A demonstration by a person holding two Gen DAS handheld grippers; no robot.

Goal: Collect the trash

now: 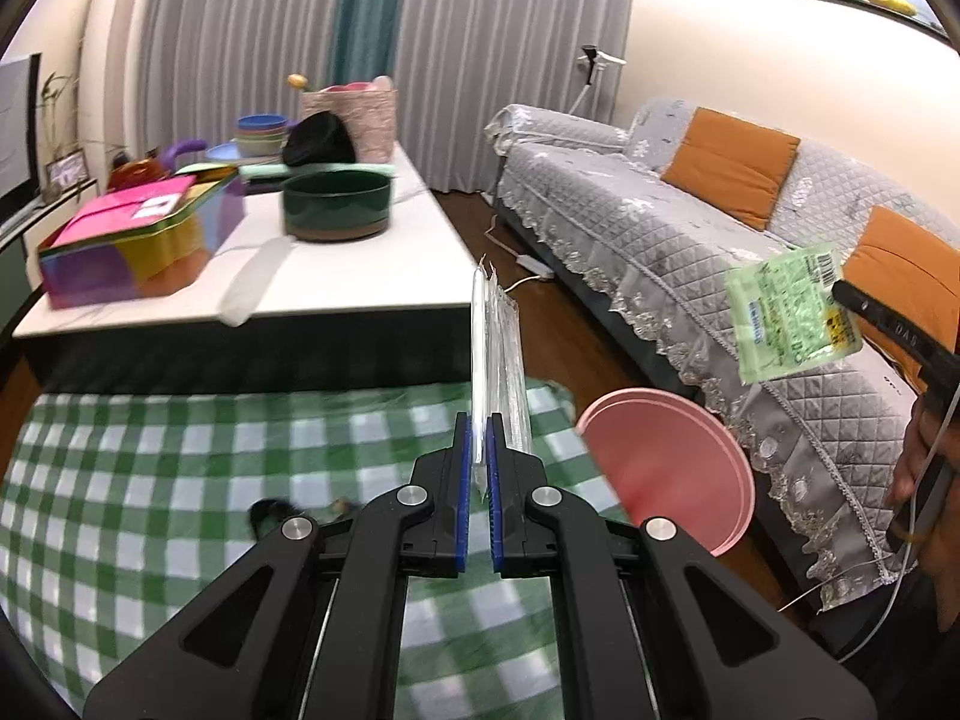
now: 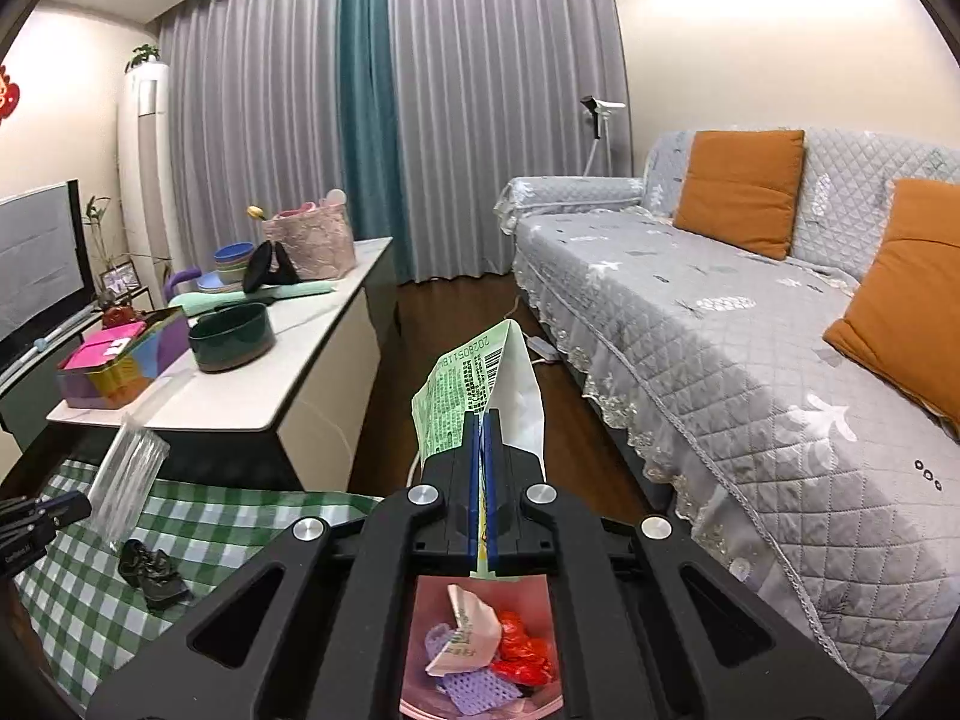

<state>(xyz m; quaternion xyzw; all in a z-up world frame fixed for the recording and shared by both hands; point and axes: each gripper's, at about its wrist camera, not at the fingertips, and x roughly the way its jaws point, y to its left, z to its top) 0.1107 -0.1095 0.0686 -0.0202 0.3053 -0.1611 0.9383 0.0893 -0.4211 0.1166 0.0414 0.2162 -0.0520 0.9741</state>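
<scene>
My left gripper (image 1: 479, 468) is shut on a clear plastic wrapper (image 1: 501, 354) and holds it upright above the green checked cloth (image 1: 180, 480). The wrapper also shows in the right wrist view (image 2: 129, 474). My right gripper (image 2: 483, 480) is shut on a green printed packet (image 2: 480, 384), which also shows in the left wrist view (image 1: 792, 312). The pink trash bin (image 1: 666, 468) stands by the cloth's right edge. In the right wrist view the bin (image 2: 480, 642) lies straight below my right gripper, with paper, red and purple scraps inside.
A small dark object (image 2: 150, 570) lies on the checked cloth. A white coffee table (image 1: 336, 276) carries a coloured tin (image 1: 138, 240), a dark green pot (image 1: 336, 204) and bowls. A grey sofa (image 2: 750, 348) with orange cushions runs along the right.
</scene>
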